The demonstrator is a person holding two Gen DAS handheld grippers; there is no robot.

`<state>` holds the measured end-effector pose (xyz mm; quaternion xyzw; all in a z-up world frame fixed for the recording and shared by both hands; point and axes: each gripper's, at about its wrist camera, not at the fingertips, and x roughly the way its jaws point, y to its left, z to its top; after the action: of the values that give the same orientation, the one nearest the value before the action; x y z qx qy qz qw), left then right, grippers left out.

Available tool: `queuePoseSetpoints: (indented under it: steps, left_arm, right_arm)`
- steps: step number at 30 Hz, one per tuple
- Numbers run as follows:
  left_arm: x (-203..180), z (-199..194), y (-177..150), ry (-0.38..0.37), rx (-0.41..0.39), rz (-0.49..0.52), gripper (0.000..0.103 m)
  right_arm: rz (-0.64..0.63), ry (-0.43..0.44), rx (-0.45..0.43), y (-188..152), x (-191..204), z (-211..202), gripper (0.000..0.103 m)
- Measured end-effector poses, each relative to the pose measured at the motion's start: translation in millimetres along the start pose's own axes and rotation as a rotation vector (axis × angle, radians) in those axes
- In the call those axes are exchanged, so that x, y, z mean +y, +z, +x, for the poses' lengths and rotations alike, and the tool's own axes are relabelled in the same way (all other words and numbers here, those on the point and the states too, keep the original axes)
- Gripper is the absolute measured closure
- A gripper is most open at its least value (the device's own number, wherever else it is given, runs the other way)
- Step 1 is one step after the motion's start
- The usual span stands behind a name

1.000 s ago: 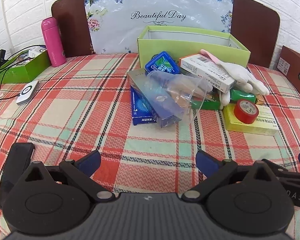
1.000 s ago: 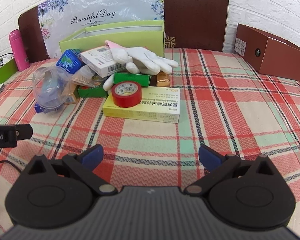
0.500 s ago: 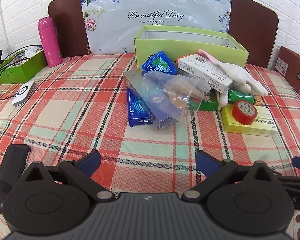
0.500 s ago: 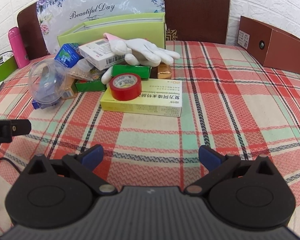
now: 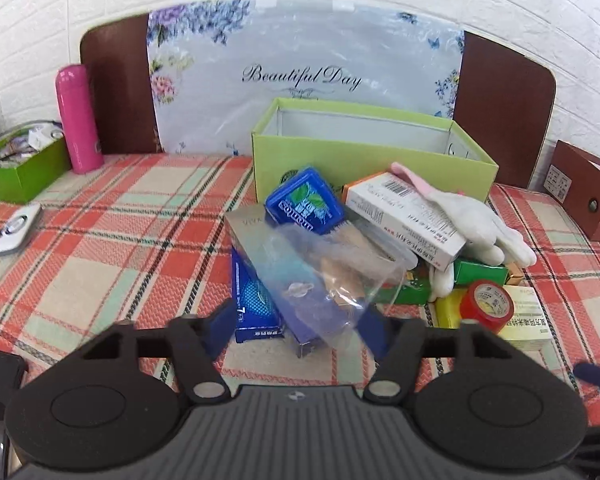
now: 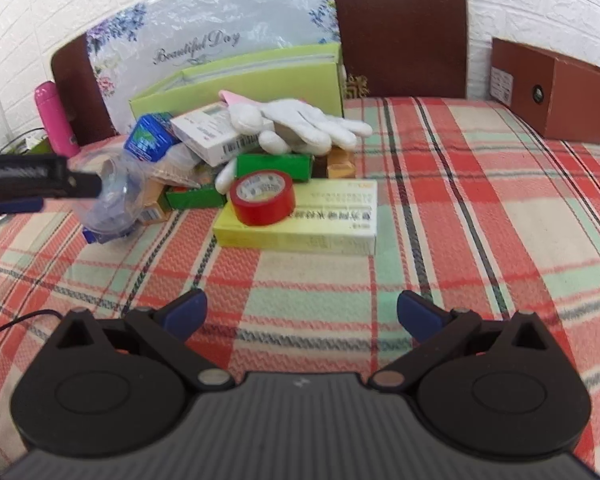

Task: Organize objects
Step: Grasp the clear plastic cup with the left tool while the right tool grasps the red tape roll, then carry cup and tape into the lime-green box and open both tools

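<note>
One tape roll (image 6: 262, 198), prob. on box (image 6: 332, 220).

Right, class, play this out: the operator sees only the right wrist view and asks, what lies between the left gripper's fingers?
Observer: Between the jaws of the left gripper lie the clear plastic bag and the blue box beneath it. The jaws have just been closing; I can't tell if the pads press yet.
Operator: Anything at the cloth's far left?
Observer: A flat white device lies there.
</note>
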<state>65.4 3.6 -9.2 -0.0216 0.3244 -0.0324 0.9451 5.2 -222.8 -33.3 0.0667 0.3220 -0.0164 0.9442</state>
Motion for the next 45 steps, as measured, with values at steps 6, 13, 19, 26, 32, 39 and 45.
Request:
queuePoseSetpoints:
  steps: [6,13,19,26,32,39,45]
  left_arm:
    - [34.0,-1.9,-3.3,-0.162,-0.010,-0.141,0.084]
    - [45.0,0.7,-4.5,-0.167,0.016,-0.151,0.086]
    - [42.8,-1.3,-15.2,-0.227,0.054,-0.112,0.086]
    - [43.8,-1.4,-16.9,-0.208,0.039,-0.151,0.086]
    - [33.0,9.6,-9.1,-0.198,0.032,-0.131,0.084]
    - [37.9,15.9,-10.1,-0.200,0.033,-0.139,0.085]
    - [40.4,-0.1,0.4,-0.239,-0.007,-0.141,0.097]
  right_arm:
    - [-0.365,-0.007,-0.062,22.3,0.7,43.6,0.000]
    - [-0.442,0.106,-0.010,34.3,-9.4,74.9,0.000]
    - [-0.391,0.222,0.036,12.2,14.4,36.0,0.000]
    - [-0.376,0.183,-0.049,31.5,15.4,37.2,0.008]
    - [-0.262,0.181,-0.021,34.9,12.5,59.8,0.030]
    - [-0.133,0.168,-0.060,30.2,4.0,56.0,0.057]
    - [-0.118,0.226,-0.083,32.7,8.6,35.3,0.057]
